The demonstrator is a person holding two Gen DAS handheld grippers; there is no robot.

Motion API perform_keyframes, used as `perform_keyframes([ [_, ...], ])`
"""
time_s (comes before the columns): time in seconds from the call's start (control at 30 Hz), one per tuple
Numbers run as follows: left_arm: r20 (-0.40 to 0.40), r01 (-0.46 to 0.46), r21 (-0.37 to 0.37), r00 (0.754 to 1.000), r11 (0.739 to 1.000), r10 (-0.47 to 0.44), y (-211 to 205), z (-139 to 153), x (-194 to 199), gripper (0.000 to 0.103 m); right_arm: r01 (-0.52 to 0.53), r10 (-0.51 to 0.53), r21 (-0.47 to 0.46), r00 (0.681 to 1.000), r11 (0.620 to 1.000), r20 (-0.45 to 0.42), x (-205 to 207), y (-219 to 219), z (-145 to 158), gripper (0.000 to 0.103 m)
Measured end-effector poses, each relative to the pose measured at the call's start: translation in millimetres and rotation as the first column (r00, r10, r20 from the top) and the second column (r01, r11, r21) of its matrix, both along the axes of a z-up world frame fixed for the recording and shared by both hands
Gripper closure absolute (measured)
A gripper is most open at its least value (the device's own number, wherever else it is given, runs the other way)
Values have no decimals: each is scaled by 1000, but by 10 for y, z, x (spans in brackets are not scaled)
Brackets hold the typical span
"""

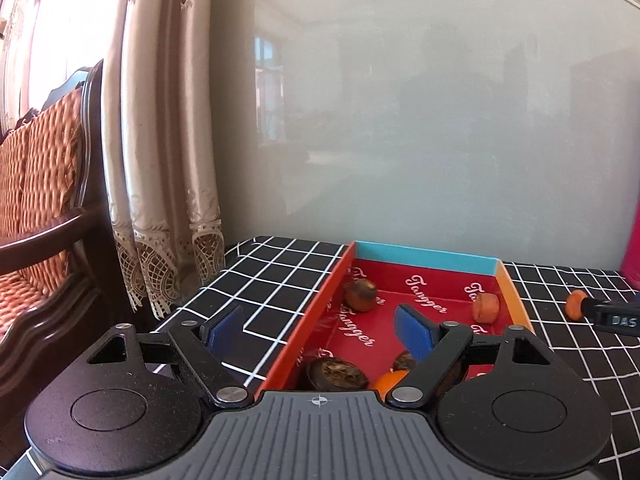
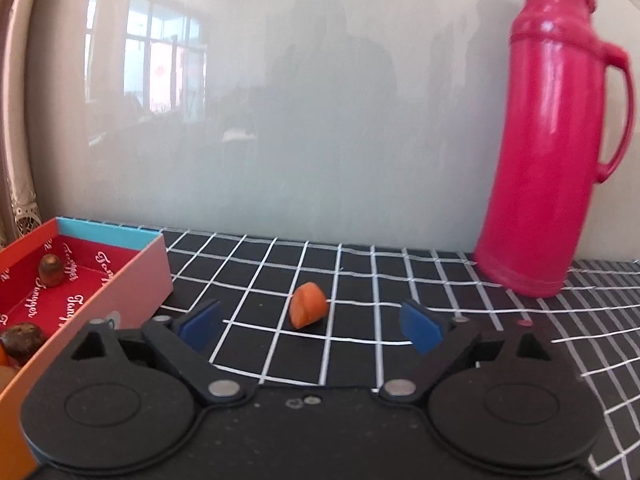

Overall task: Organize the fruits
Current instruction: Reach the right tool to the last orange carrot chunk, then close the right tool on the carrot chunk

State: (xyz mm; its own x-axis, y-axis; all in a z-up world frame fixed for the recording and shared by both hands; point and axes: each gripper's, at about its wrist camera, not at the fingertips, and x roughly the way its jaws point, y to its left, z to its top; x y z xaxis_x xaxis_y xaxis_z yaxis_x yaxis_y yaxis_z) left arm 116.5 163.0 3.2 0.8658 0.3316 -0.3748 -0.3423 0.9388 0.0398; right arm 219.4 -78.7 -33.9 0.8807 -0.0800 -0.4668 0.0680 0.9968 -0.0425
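Note:
A shallow red box (image 1: 316, 304) with a blue far wall lies on the black checked tablecloth. It holds several fruits: a brown one (image 1: 361, 294), an orange piece (image 1: 486, 307) and a dark brown one (image 1: 335, 374) near me. My left gripper (image 1: 320, 326) is open and empty, straddling the box's left wall. In the right wrist view an orange fruit piece (image 2: 308, 310) lies on the cloth just ahead of my open, empty right gripper (image 2: 310, 326). The same piece (image 1: 576, 304) shows at the right of the left view. The box (image 2: 132, 280) is to its left.
A tall pink thermos jug (image 2: 556, 140) stands at the back right against a glossy grey wall panel. Curtains (image 1: 160, 160) and a wooden chair with a woven cushion (image 1: 44, 208) are beyond the table's left edge.

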Motion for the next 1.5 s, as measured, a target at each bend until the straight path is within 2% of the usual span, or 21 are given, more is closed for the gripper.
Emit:
perform_keyframes([
  [0.03, -1, -2, 0, 1000, 1000, 2, 15, 0, 13, 21, 2, -2, 2, 1000, 1000, -14, 54, -1, -29, 28],
  [0.1, 0, -8, -5, 1000, 1000, 8, 37, 0, 34, 21, 8, -7, 16, 999, 1000, -44, 152, -13, -91, 36],
  [0.17, 4, -11, -5, 1000, 1000, 11, 56, 4, 39, 21, 10, -10, 12, 998, 1000, -54, 208, 2, -123, 37],
  [0.23, 2, -21, -1, 1000, 1000, 21, 84, 0, 61, 21, 5, -4, 5, 999, 1000, -53, 240, 19, -131, 44],
  [0.5, -34, -142, -12, 989, 990, 142, 301, -54, 243, 21, 6, -6, 4, 998, 1000, -59, 303, 26, -137, 46],
  [0.6, -30, -178, -40, 984, 983, 177, 427, -60, 290, 21, 6, -6, 7, 998, 1000, -64, 359, 0, -131, 46],
  [0.8, -40, -207, -59, 978, 977, 205, 551, -101, 385, 21, 11, -9, 22, 996, 1000, -90, 499, -72, -148, 46],
  [0.87, -44, -201, -51, 979, 978, 199, 543, -106, 407, 21, 12, -9, 22, 995, 1000, -104, 535, -67, -154, 51],
  [0.93, -43, -198, -54, 980, 979, 196, 544, -103, 418, 21, 5, -2, 24, 992, 1000, -127, 575, -60, -166, 65],
  [1.03, -46, -199, -52, 979, 979, 196, 541, -103, 422, 21, 5, -1, 25, 990, 1000, -139, 580, -65, -168, 78],
  [1.33, -59, -211, -62, 976, 975, 208, 575, -102, 409, 21, -8, 6, -13, 990, 1000, -139, 413, -32, -156, 79],
  [1.5, -58, -197, -61, 979, 979, 193, 535, -60, 341, 21, -22, 20, -24, 993, 999, -113, 232, 6, 15, 79],
])
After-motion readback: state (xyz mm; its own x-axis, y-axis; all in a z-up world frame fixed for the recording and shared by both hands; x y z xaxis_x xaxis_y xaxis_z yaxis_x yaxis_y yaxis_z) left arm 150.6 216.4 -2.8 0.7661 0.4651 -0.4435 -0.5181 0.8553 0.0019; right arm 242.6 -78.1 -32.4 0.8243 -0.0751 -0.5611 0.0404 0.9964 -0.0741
